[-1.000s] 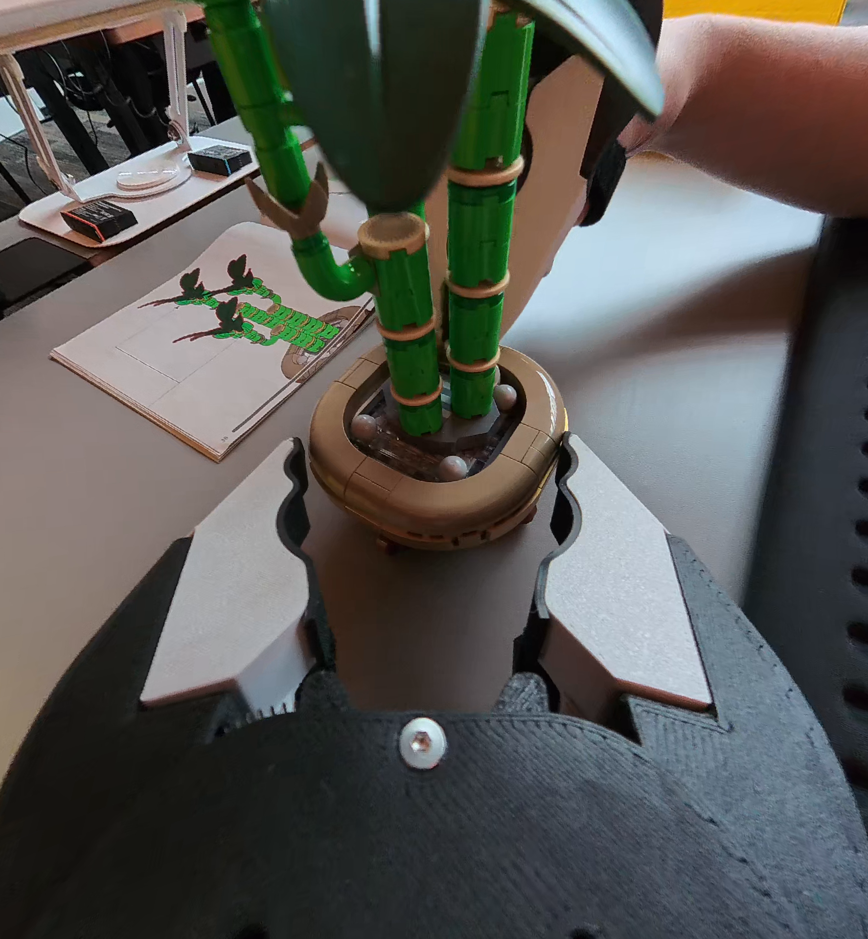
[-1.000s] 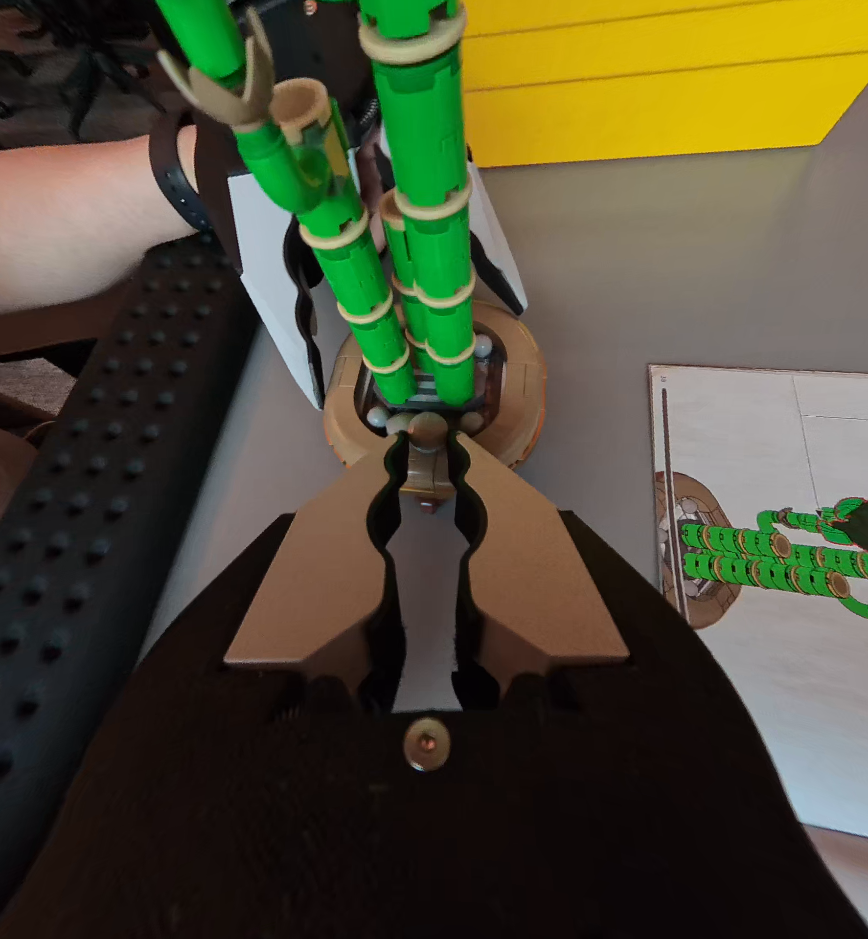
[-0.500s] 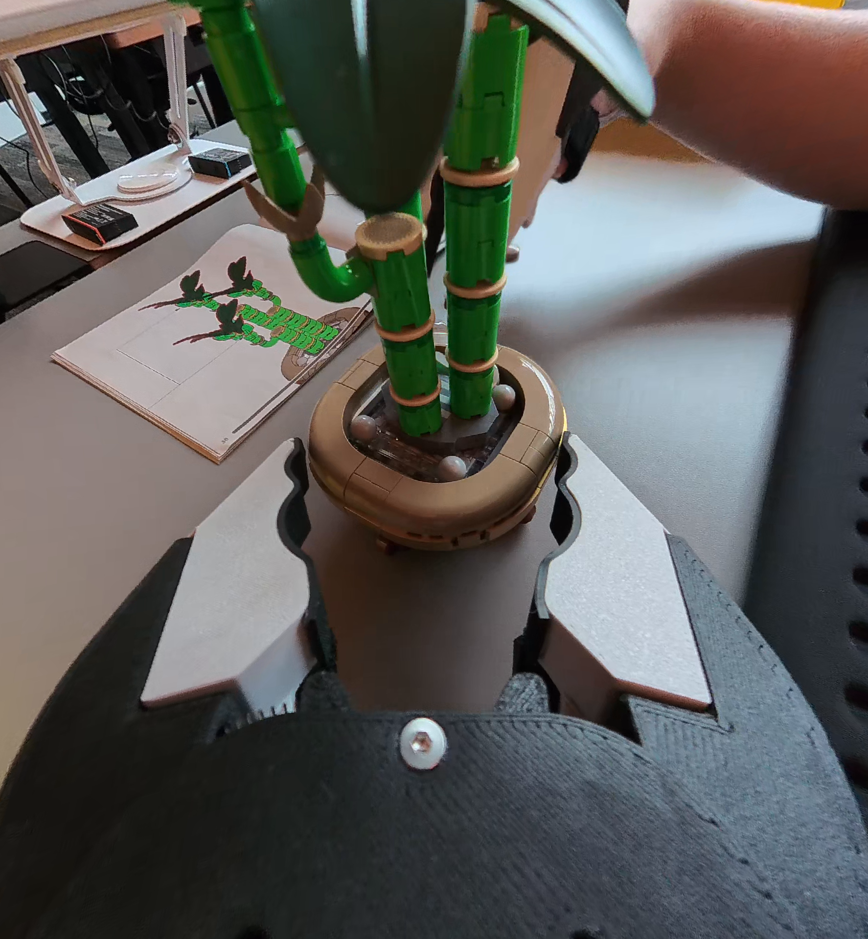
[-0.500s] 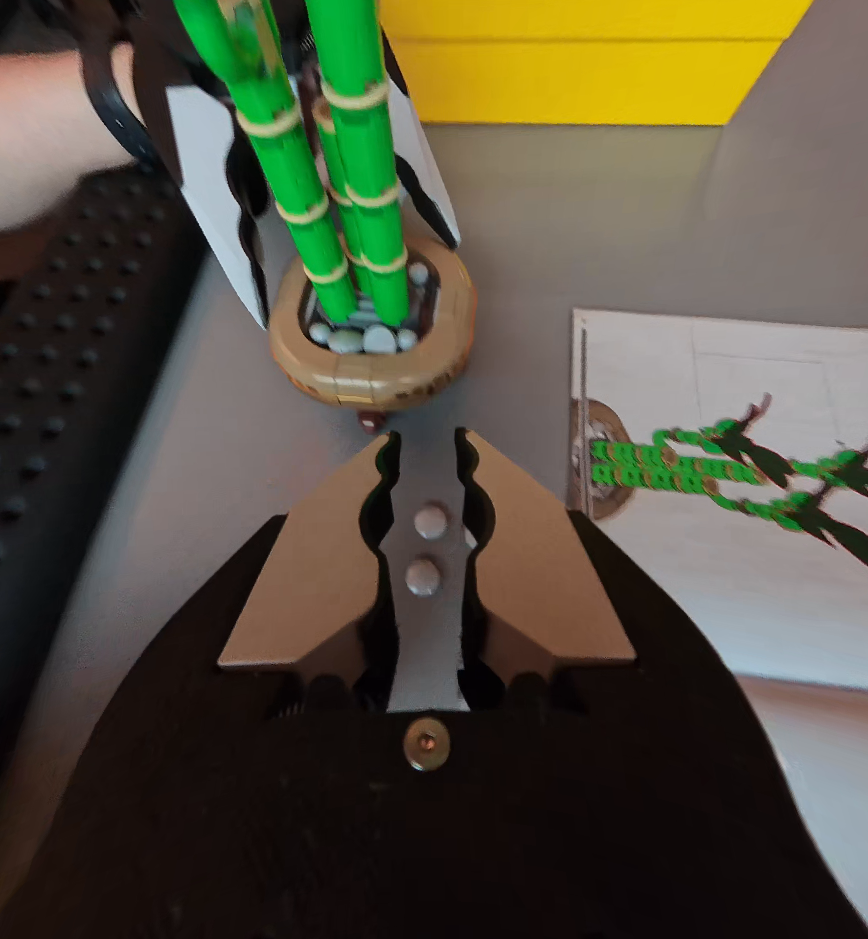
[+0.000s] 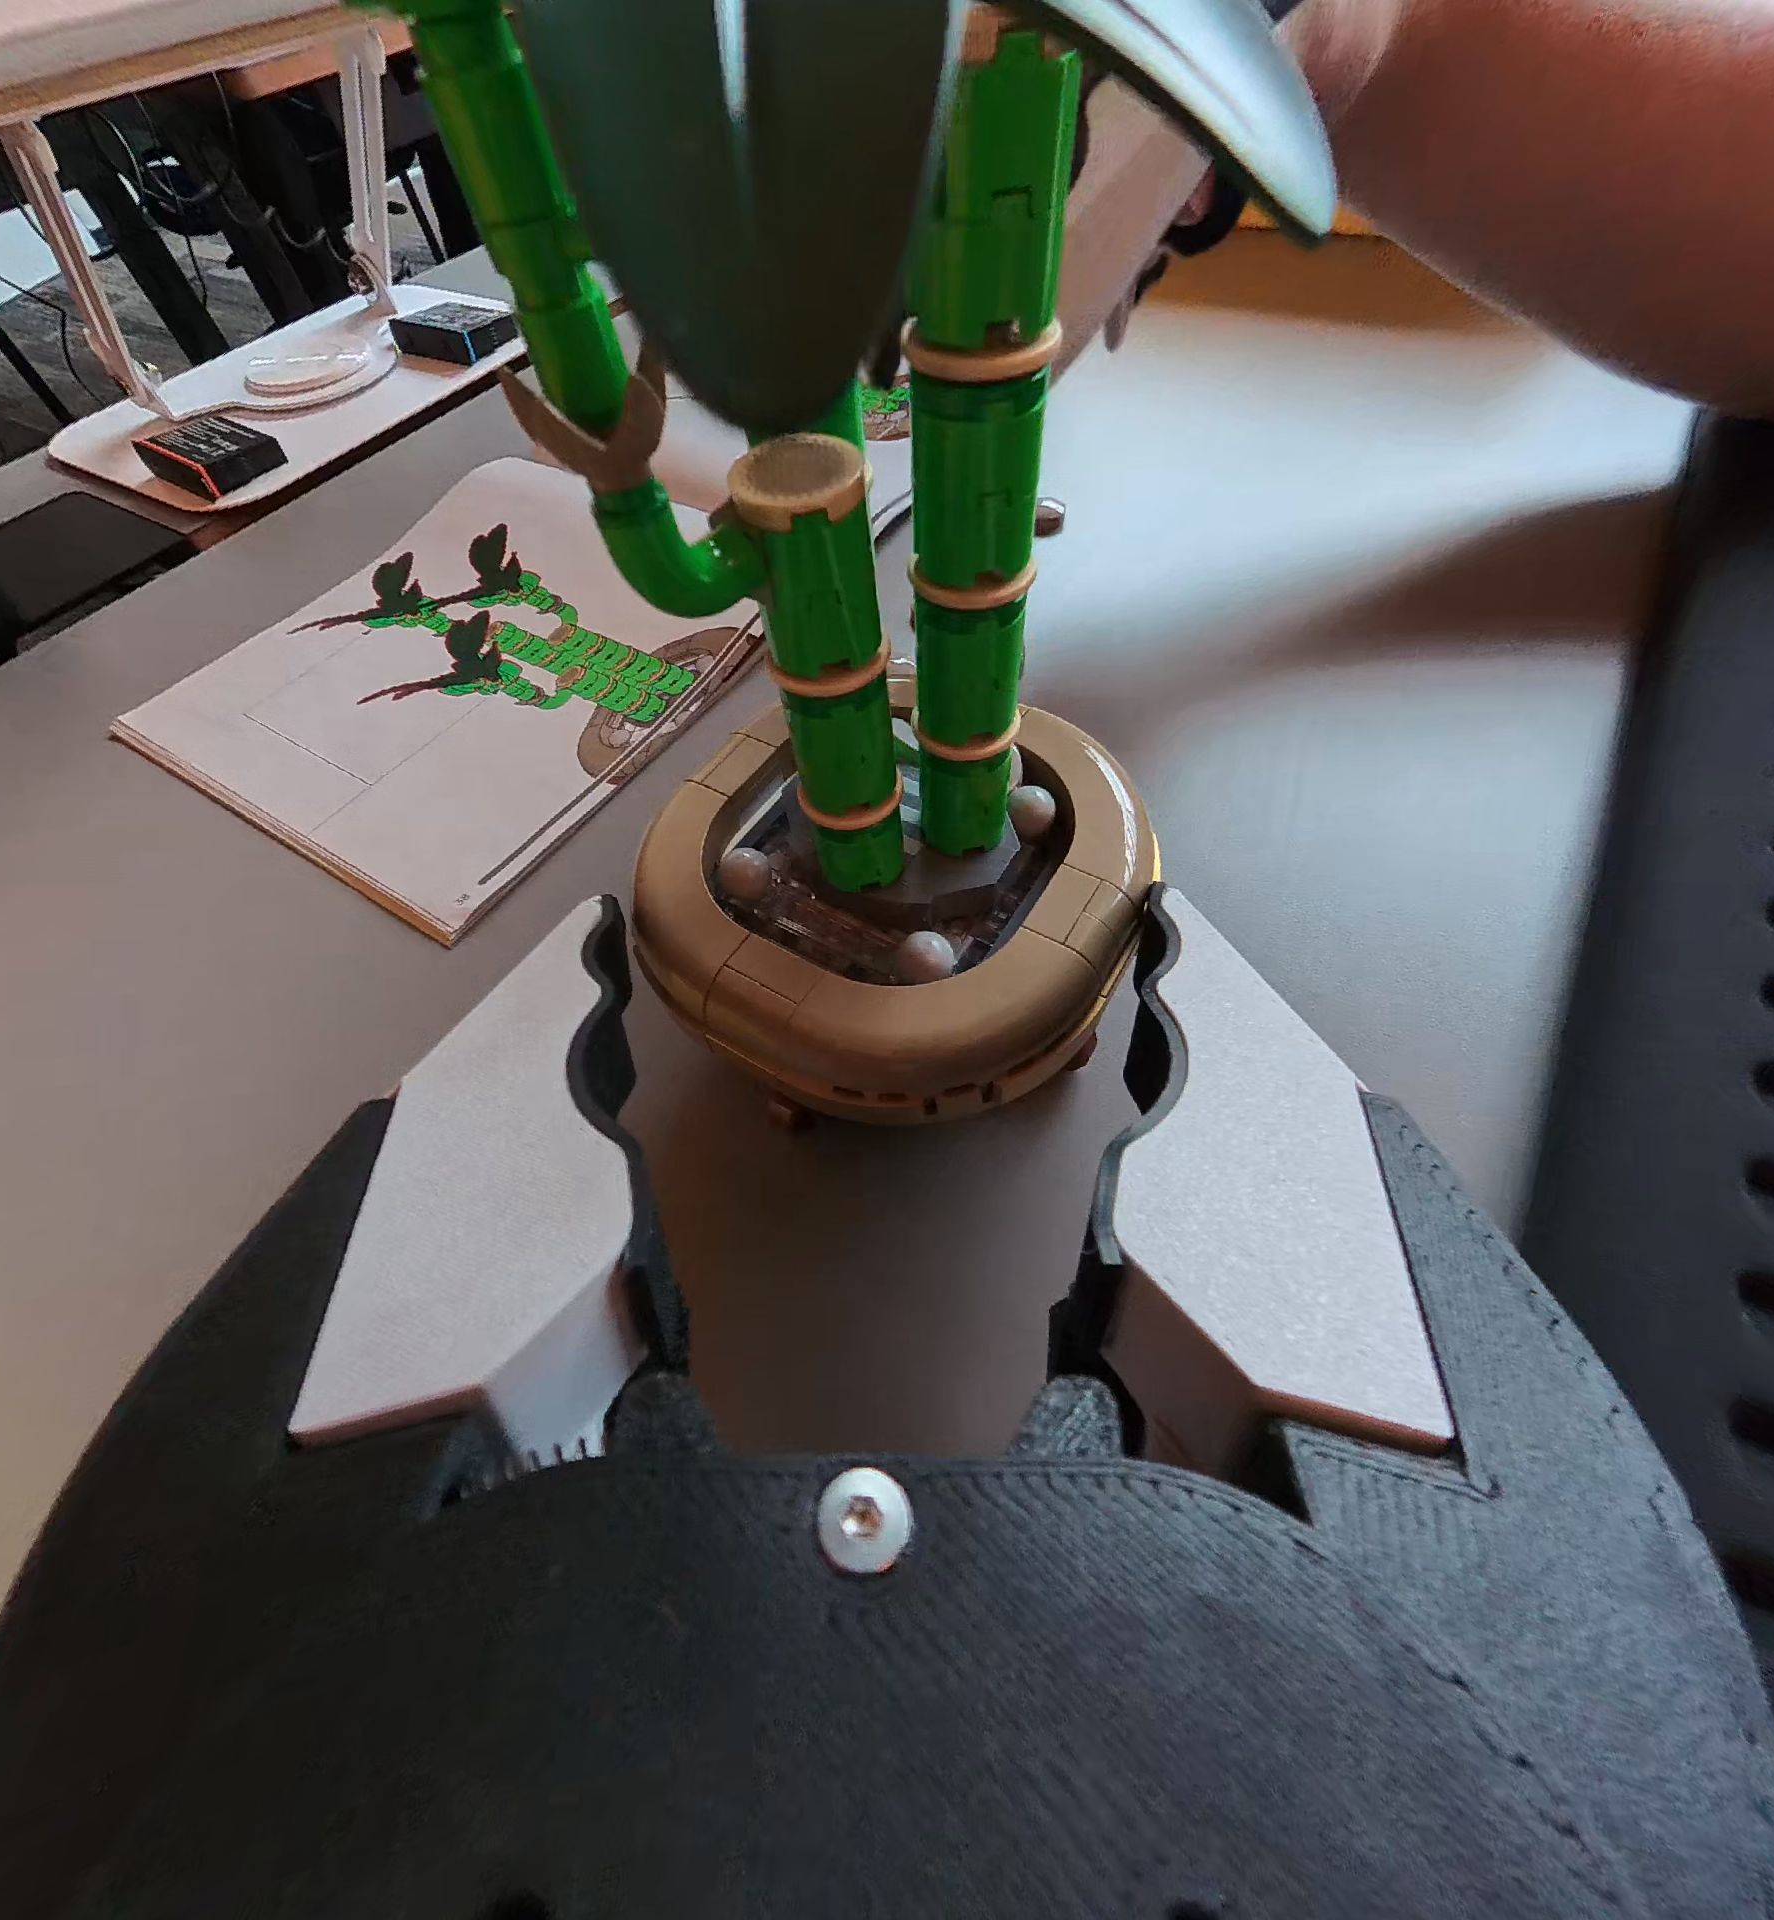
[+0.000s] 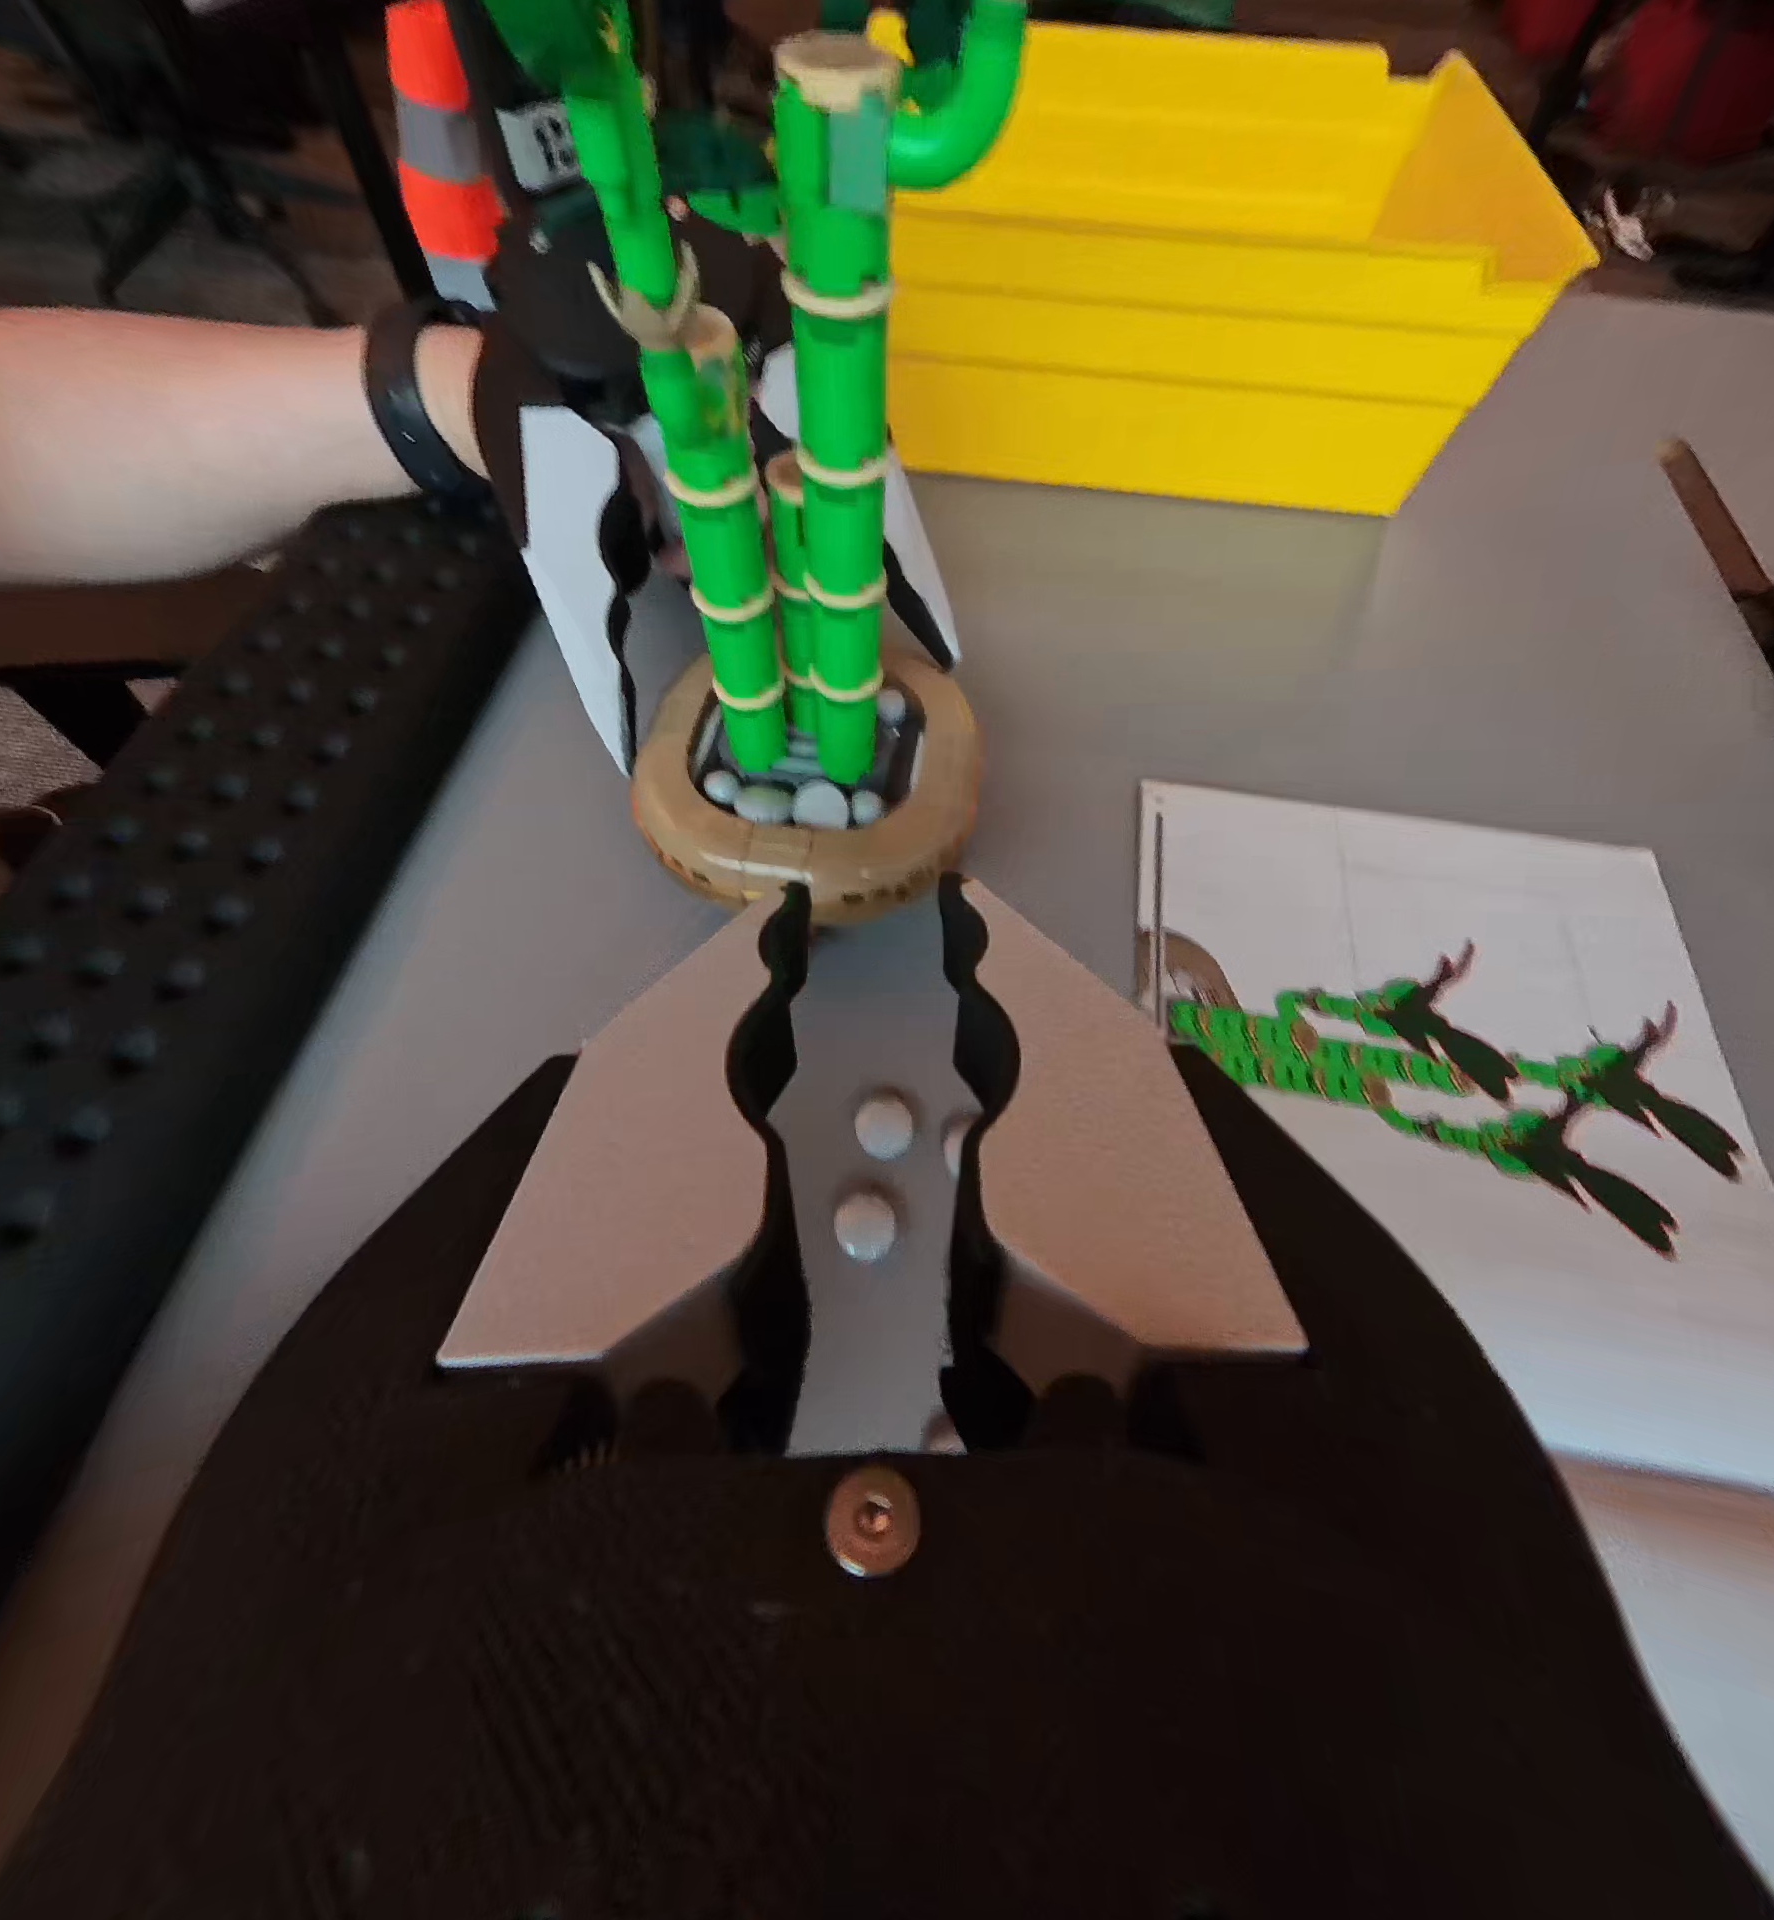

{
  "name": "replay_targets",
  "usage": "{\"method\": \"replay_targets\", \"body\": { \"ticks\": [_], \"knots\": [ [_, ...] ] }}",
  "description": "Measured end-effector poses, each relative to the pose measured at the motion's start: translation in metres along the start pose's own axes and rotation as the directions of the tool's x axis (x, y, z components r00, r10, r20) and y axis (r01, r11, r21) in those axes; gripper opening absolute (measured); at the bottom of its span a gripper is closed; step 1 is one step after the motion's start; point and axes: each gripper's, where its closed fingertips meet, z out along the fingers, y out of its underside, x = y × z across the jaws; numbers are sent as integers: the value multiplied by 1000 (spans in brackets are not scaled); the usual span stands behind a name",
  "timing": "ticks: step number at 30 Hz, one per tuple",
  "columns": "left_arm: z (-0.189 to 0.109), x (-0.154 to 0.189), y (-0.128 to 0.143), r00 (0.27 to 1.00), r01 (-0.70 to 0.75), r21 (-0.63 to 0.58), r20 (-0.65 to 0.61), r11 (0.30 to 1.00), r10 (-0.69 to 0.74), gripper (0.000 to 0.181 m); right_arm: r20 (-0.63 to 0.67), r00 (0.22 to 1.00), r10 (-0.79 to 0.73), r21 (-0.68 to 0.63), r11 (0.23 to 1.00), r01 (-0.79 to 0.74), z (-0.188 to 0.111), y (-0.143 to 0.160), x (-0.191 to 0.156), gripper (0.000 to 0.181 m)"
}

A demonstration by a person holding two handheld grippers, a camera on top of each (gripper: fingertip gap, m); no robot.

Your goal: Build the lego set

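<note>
Your tan pot point(image 5: 888, 1023) sits upright on the grey worktop point(image 5: 187, 1039), and everything here is placed around it. Your left tongs point(image 5: 878, 925) are spread wide, a fingertip on each side of the pot's near rim; the right fingertip looks to be just touching the rim, the left one is just beside it, and whether they press on it I cannot tell. Out of the pot rise the green bamboo stalks point(image 5: 971, 582) ringed with tan bands, one shorter stalk capped in tan with a curved green elbow branching toward the booklet side, and a dark green leaf point(image 5: 737, 177) hangs over the stalks, close to the camera. Small grey pebbles point(image 5: 927, 954) lie inside the pot around the stalk bases. From the other side, your right tongs point(image 6: 872, 899) are parted, holding nothing, with their tips just short of the pot's rim, nearly touching it. Between the right fingers, on the worktop near the pot, lie two loose grey round studs point(image 6: 883, 1127), with a third half hidden by the right finger. The open instruction booklet point(image 6: 1485, 1091) lies flat beside the pot, showing a picture of the bamboo. Beyond the pot stands a yellow bin point(image 6: 1205, 322) at the worktop's far side. A black perforated mat point(image 6: 135, 883) runs along the worktop on the pot's other flank, opposite the booklet, and your forearm point(image 6: 135, 436) reaches over it toward the pot.
</note>
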Motion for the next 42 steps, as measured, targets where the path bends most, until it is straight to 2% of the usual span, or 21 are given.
{"method": "replay_targets", "body": {
  "ticks": [2,6,9,13,23,25,28,33,38,42],
  "knots": [
    [0,0,0,1000,-2,1,2,1000,2,97,-41,998,51,-85,995,-54,-17,19,11,25],
    [0,1,0,1000,-3,0,-4,1000,3,96,-86,985,149,-350,921,-170,-60,93,16,26],
    [0,1,0,1000,-6,1,-5,1000,6,96,-58,963,264,-381,886,-266,-77,124,5,28],
    [0,1,0,1000,-4,0,-4,1000,4,95,-38,966,255,-285,924,-255,-79,126,3,30],
    [-5,-6,5,999,43,-18,13,999,-43,101,-64,975,213,-326,919,-222,-70,143,8,23],
    [-7,-6,7,999,52,-22,10,998,-52,100,-69,975,210,-321,921,-221,-71,143,9,16],
    [-10,-8,9,998,69,-29,11,997,-68,97,-53,976,213,-310,925,-219,-69,142,8,15],
    [-17,-5,12,995,94,-45,-12,995,-95,82,-44,971,236,-289,927,-238,-71,138,10,15],
    [-20,-1,12,995,104,-52,-7,993,-104,85,-54,989,140,-163,976,-147,-64,86,17,15],
    [-18,-2,12,996,87,-51,-3,995,-88,83,-79,994,76,-41,996,-79,-34,35,20,15]
  ]
}}
